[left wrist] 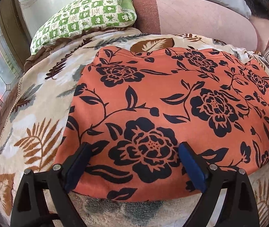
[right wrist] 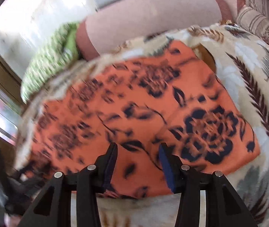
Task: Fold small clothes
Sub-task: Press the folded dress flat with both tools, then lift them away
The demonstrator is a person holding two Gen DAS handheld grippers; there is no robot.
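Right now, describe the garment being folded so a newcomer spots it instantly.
Start at the bed's cream blanket with brown leaves. Spread flat across its middle lies the orange garment, below the pink headboard. It alone is bright orange with big black flowers; the pillow nearby is green-checked.

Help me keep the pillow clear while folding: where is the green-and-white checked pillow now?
In the left wrist view the green-and-white checked pillow lies upper left, beyond the orange floral garment, against the pink headboard.

Matt orange cloth garment (left wrist: pixel 172 98) lies on a fuzzy, plush blanket (left wrist: pixel 39 102).
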